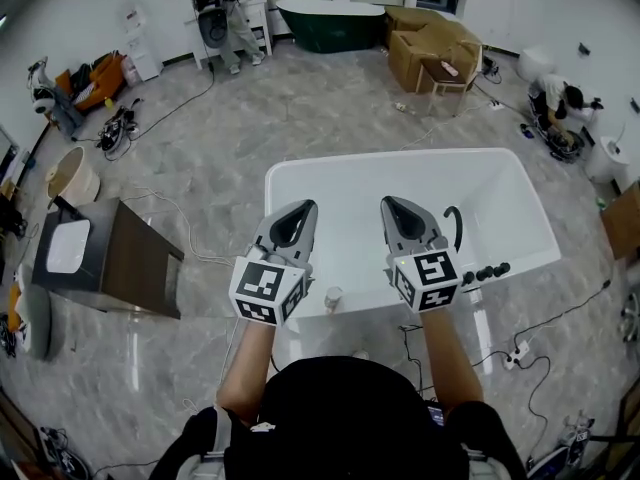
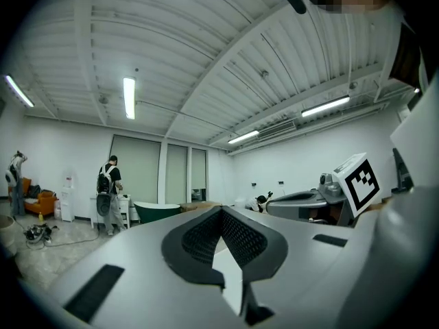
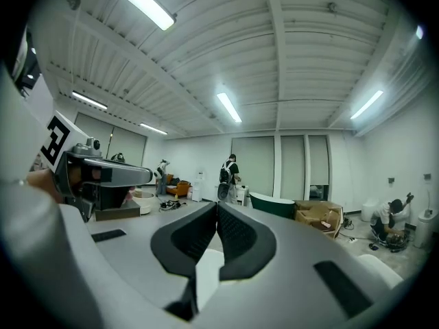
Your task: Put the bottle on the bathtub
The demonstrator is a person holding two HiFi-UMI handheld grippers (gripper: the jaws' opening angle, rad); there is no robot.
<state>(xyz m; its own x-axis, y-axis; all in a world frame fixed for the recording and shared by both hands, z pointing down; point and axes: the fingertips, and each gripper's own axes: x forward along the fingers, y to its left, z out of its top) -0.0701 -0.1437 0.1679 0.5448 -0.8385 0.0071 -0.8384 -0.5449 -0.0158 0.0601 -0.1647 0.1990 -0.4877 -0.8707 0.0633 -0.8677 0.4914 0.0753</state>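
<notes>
Both grippers are showing their jaws pressed fully together and gripping nothing: the left gripper point(image 1: 303, 208) at centre-left and the right gripper point(image 1: 391, 205) at centre-right are hovering over the white bathtub point(image 1: 400, 157). The small bottle point(image 1: 333, 297) is standing on the bathtub's near rim, between them, touching neither.

The bathtub point(image 1: 505, 203) looks glossy and smooth, the marble-patterned floor point(image 1: 330, 108) faintly shiny.

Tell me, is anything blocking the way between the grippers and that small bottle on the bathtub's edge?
Nothing visible does. The bottle stands alone on the bathtub's near rim, in the open gap between the left gripper and the right gripper, both shut and empty.
</notes>
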